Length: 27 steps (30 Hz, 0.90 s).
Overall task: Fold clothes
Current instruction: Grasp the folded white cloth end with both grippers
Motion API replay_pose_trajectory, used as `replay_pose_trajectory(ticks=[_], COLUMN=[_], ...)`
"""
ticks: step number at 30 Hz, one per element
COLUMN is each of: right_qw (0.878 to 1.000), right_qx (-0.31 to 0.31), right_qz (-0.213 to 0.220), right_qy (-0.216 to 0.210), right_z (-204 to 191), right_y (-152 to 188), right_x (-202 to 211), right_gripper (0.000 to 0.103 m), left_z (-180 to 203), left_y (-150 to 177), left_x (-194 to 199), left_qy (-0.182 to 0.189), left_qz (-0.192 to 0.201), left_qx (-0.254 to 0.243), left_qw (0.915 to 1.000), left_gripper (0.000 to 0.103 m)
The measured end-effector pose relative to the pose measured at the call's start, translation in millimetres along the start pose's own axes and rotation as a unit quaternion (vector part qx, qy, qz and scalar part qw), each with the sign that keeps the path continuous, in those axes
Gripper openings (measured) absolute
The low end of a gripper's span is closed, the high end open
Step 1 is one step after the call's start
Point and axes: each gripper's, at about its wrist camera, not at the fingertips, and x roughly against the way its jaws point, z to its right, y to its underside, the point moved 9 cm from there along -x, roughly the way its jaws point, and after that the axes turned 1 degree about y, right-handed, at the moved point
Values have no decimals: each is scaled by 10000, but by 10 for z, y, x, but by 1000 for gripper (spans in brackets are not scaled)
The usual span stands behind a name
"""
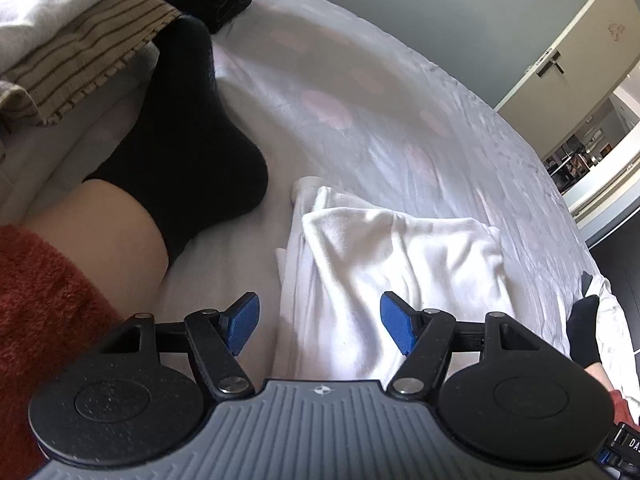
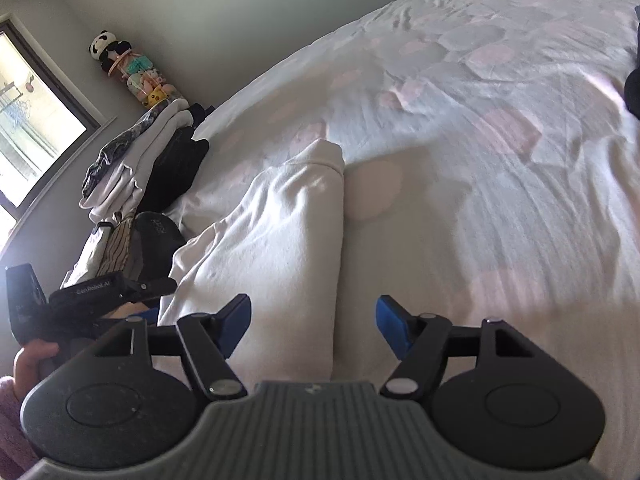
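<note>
**Both hand-held grippers open over a folded white garment on the bed**

From my left wrist camera I see the left hand-held gripper (image 1: 320, 322) with its blue-padded jaws spread wide and holding nothing. It hovers over the near edge of the soft white folded garment (image 1: 396, 264), which lies on the pale bedsheet with faint pink patches (image 1: 400, 120). To the left, a leg in a black ankle sock (image 1: 188, 132) rests on the bed, its toe next to a beige striped cloth (image 1: 84, 60) in a pile.

My right wrist camera shows the right hand-held gripper (image 2: 314, 324) equally wide open and empty, with the garment's long fold running away between its fingers. A stack of dark and light folded clothes (image 2: 148, 168) sits at the bed's far-left edge, below a panda soft toy (image 2: 104, 50) by the wall.
</note>
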Motion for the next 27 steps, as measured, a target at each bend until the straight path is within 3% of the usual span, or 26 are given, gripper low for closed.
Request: replay_pose_trajectory(ticks=[8,11,13,16,18,22,27], right_qw=[9984,9968,9961,9949,9948,9954,9975], right_qx=[-507,-674,-710,-765,-743,-684,-153], right_qz=[-127,-143,-200,-287,-313,-203,197], right_qy=[-195,-402,-480,-597,-620,-635,-660], right_z=[177,193,185,174,168,130,-152], right_y=[-289,-389,-426,-481,-499,-510,-604], right_x=[-595,-782,-897,-1069,-1143,-1065,-777], right_gripper=[73,72,58,42,34,24,21], left_z=[-117,-117,-116,-90,-36,80,261], left_y=[-99,-110,-122,-100,-107,-120,-143], left_x=[-262,-288,-304,-315,-296,-216,82], left_qy=[502,592,675,811,779,598,512], left_qz=[110,163,176,168,224,431,935], left_qx=[69,-13,19,5,-110,-422,-572], left_qw=[9987,9981,9976,9966,9966,9964,9927], left_gripper=[77,70,51,32,25,21,20])
